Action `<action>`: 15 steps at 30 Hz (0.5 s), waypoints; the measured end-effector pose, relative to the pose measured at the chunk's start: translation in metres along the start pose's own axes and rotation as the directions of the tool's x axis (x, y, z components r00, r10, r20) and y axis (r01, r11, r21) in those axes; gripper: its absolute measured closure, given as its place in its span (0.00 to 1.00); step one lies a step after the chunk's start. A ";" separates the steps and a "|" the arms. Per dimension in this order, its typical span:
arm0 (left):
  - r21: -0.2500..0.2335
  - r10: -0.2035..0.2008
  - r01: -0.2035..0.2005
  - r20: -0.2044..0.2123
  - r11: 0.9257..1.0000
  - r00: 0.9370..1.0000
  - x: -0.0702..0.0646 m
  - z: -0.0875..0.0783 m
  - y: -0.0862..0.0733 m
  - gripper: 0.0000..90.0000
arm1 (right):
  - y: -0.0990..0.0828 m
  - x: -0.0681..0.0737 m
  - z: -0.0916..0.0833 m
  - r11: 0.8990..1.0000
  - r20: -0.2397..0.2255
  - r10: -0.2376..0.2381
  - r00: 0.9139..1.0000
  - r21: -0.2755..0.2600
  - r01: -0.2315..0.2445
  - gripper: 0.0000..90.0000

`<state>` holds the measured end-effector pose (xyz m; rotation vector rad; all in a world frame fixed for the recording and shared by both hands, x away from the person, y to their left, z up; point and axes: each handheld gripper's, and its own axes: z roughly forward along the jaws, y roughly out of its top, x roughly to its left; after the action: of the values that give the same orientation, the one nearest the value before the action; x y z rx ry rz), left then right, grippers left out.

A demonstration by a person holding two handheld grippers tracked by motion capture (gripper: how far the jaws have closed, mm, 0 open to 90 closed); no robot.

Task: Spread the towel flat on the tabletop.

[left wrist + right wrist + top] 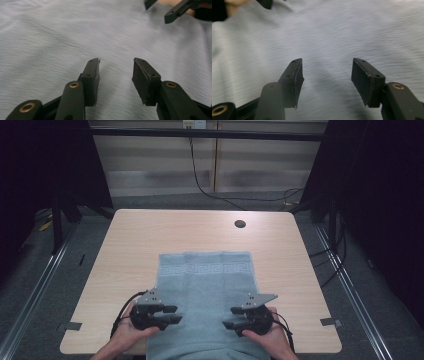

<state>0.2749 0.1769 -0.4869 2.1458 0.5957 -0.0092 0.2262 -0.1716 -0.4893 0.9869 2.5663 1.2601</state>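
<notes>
Towel (207, 290) lies flat and unfolded, running from mid-table to the near edge and hanging over it, my left gripper (170, 314) and right gripper (231, 317) both spread and empty over its near part, facing each other, so folding looks unstarted and every fold remains.

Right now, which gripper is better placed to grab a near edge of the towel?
Probably the left gripper: its open jaws sit by the grey-blue towel's left edge. The right gripper, also open, points inward over the cloth's middle, farther from its edge.
</notes>
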 end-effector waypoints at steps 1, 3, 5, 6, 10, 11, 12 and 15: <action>-0.003 -0.014 0.014 -0.013 1.000 1.000 0.007 0.001 0.002 0.63 | 0.002 -0.007 0.000 1.000 0.021 0.002 1.000 -0.003 -0.002 0.48; -0.020 -0.043 0.042 -0.049 0.999 0.998 0.021 0.002 0.004 0.63 | 0.005 -0.020 0.002 1.000 0.071 0.023 0.997 -0.009 -0.023 0.47; -0.017 -0.056 0.055 -0.087 0.998 0.995 0.031 0.003 0.004 0.64 | 0.009 -0.032 0.003 0.999 0.096 0.042 0.994 -0.007 -0.042 0.46; -0.026 -0.078 0.076 -0.118 0.997 0.990 0.034 0.002 0.004 0.64 | 0.011 -0.038 0.004 0.999 0.118 0.054 0.992 -0.005 -0.054 0.42; -0.012 -0.088 0.087 -0.161 0.996 0.983 0.040 0.002 -0.003 0.64 | 0.015 -0.054 0.009 0.995 0.180 0.092 0.979 0.014 -0.096 0.37; 0.006 -0.085 0.087 -0.163 0.996 0.983 0.041 0.003 -0.005 0.64 | 0.015 -0.056 0.010 0.995 0.191 0.095 0.977 0.025 -0.101 0.37; 0.008 -0.074 0.077 -0.166 0.997 0.983 0.040 0.004 -0.007 0.64 | 0.013 -0.056 0.012 0.994 0.195 0.099 0.976 0.034 -0.107 0.37; 0.014 -0.051 0.054 -0.169 0.998 0.984 0.035 0.005 -0.008 0.62 | 0.009 -0.050 0.014 0.995 0.206 0.066 0.976 0.057 -0.079 0.37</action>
<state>0.3039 0.1913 -0.5036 2.1624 0.7528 0.1397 0.2745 -0.1883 -0.5006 1.1670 2.4475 1.0370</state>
